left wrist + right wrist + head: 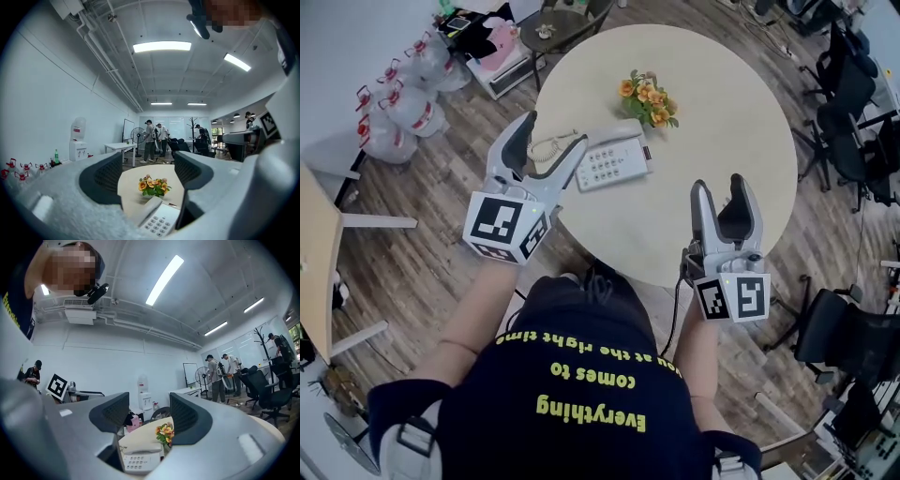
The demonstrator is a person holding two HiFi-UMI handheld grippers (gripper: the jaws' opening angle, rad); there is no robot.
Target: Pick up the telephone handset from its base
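A white telephone [611, 165] sits on the round cream table [722, 122], its handset [609, 134] lying on the base along the far edge, coiled cord at the left. My left gripper [551, 139] is open, hovering over the phone's left end; its view shows the telephone [159, 219] low between the jaws. Over the table's near edge, well right of the phone, my right gripper [719, 190] stands open with nothing between its jaws. From its view the telephone [137, 459] lies ahead and below, at a distance.
A small pot of orange flowers [649, 101] stands just behind the phone. Office chairs [853, 84] crowd the right side. Water bottles [403, 108] sit on the floor at left, beside a wooden desk [314, 253]. Several people [154, 138] stand far off.
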